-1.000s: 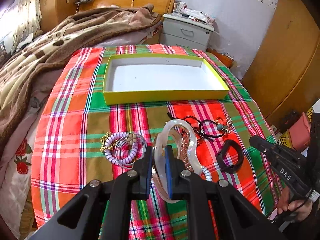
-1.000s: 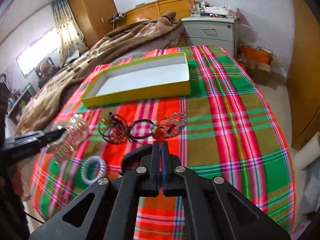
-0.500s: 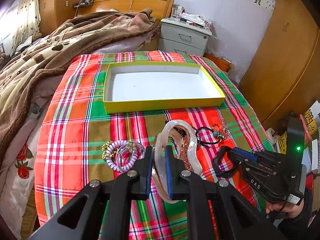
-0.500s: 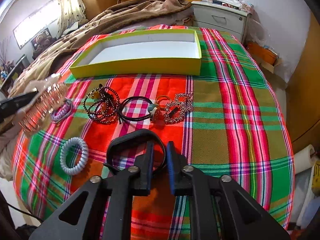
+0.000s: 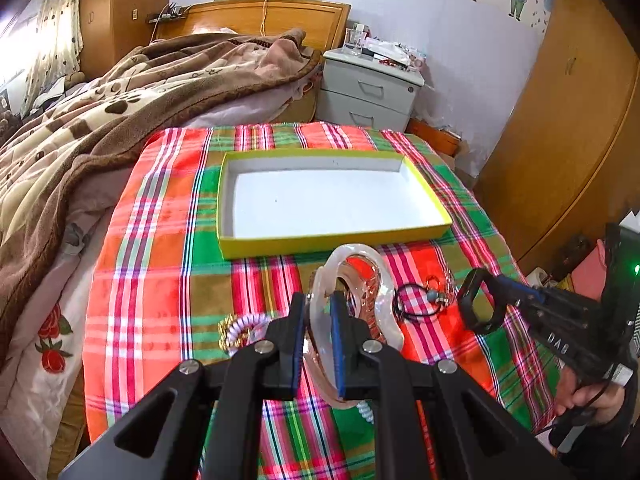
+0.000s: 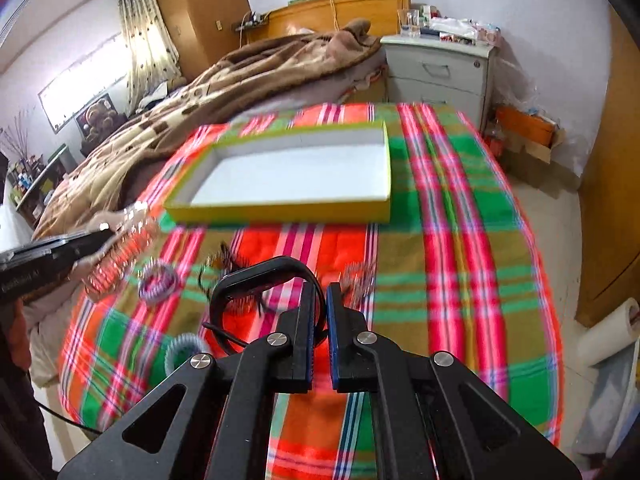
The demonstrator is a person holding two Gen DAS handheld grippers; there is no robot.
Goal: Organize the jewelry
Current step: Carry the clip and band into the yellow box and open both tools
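My left gripper [image 5: 316, 308] is shut on a translucent pink bangle [image 5: 356, 256] and holds it above the plaid cloth, just short of the yellow box [image 5: 332, 240]. The box has a white floor with nothing in it. My right gripper [image 6: 320, 292] is shut on a black band [image 6: 256, 276], which hangs clear of the cloth. In the left wrist view the right gripper [image 5: 492, 292] shows at the right, with the black band [image 5: 472, 308] in it. In the right wrist view the left gripper [image 6: 100, 236] and the bangle [image 6: 124, 248] are blurred at the left.
On the cloth lie a purple coil tie [image 6: 158, 282], a pale blue coil tie [image 6: 186, 350], a black cord necklace [image 5: 420, 304] and a glittering piece [image 6: 360, 276]. A brown blanket [image 5: 100, 120] is heaped at the left, and a grey nightstand [image 5: 372, 92] stands behind the box.
The right gripper opened around the black band, then shut on it and lifted it off the cloth. Both grippers have risen a little; the left still holds the bangle.
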